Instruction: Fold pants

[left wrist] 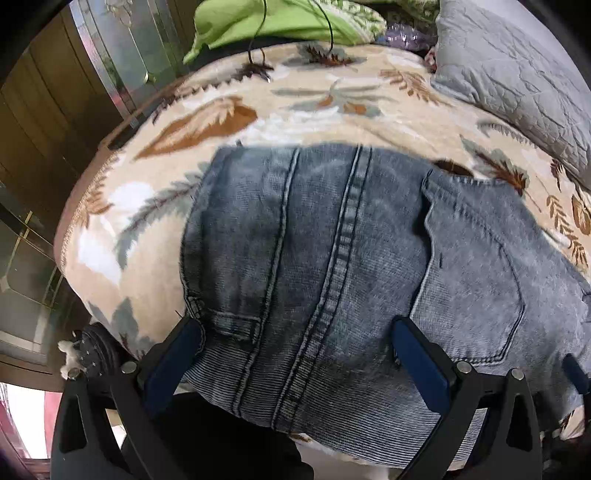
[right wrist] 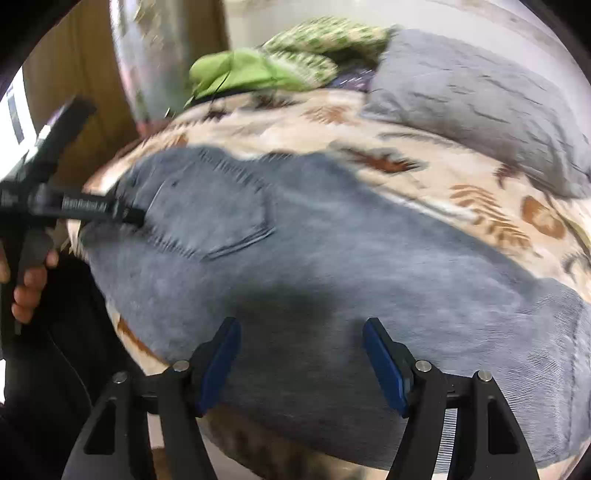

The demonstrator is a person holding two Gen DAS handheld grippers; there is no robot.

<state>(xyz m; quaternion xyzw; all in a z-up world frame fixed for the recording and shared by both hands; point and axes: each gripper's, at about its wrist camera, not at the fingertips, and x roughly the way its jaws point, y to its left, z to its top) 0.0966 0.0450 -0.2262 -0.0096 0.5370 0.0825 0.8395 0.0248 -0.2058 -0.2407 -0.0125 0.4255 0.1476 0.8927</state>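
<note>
Washed grey-blue jeans [left wrist: 332,258] lie spread on a bed with a beige leaf-print blanket [left wrist: 258,110], back pocket [left wrist: 476,273] up. My left gripper [left wrist: 295,332] is open over the waist end, its blue fingers [left wrist: 173,354] straddling the seat seam, with nothing between them. In the right wrist view the jeans [right wrist: 351,266] stretch across the blanket [right wrist: 424,177]. My right gripper [right wrist: 301,332] is open just above the denim, empty. The left gripper [right wrist: 133,216] shows at the left, its tip at the jeans' edge, held by a hand.
A grey quilted pillow [left wrist: 517,85] lies at the back right, also in the right wrist view [right wrist: 480,99]. Green bedding [left wrist: 266,22] and a thin black cable [left wrist: 258,55] lie at the head of the bed. Wooden cabinets [left wrist: 40,122] stand left of the bed.
</note>
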